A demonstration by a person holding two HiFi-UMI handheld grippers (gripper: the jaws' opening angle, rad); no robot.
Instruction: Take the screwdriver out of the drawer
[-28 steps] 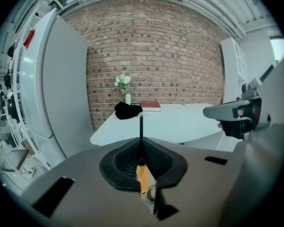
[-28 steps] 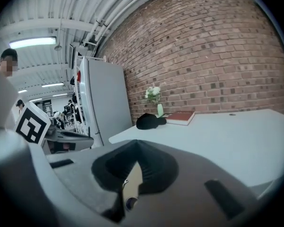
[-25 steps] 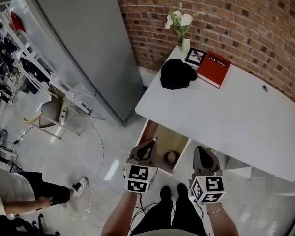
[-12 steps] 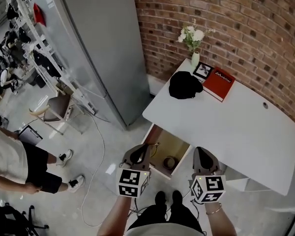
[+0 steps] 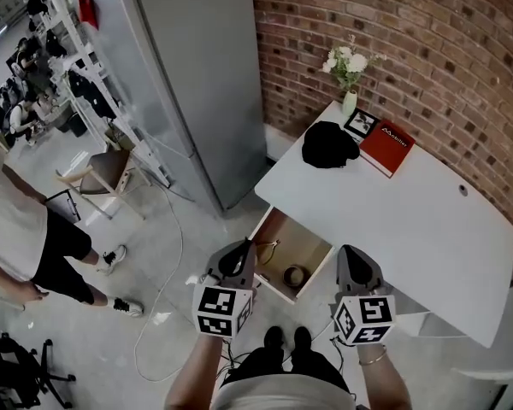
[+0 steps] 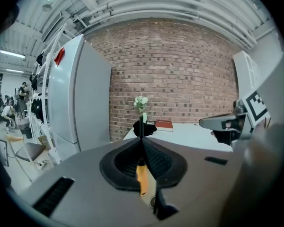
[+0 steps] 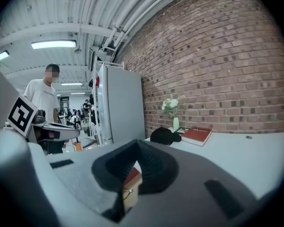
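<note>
My left gripper [image 5: 246, 248] is shut on the screwdriver. Its orange handle [image 6: 141, 176] sits between the pads, and the thin dark shaft [image 5: 268, 248] sticks out past the tips. It hangs above the front left corner of the open wooden drawer [image 5: 272, 226], under the white table [image 5: 410, 220]. My right gripper [image 5: 352, 259] is held level beside it, over the drawer's right front, shut with nothing between its pads [image 7: 146, 162].
A roll of tape [image 5: 294, 275] lies in the drawer. On the table's far end are a black cap [image 5: 329, 143], a red book [image 5: 388, 146], a framed picture [image 5: 362, 123] and a flower vase [image 5: 349, 101]. A grey cabinet [image 5: 197, 75] stands left; a person [image 5: 17, 237] stands far left.
Both grippers have risen, the left one lifting the screwdriver up off the drawer. The head view has swung, so the table and drawer now sit further right.
</note>
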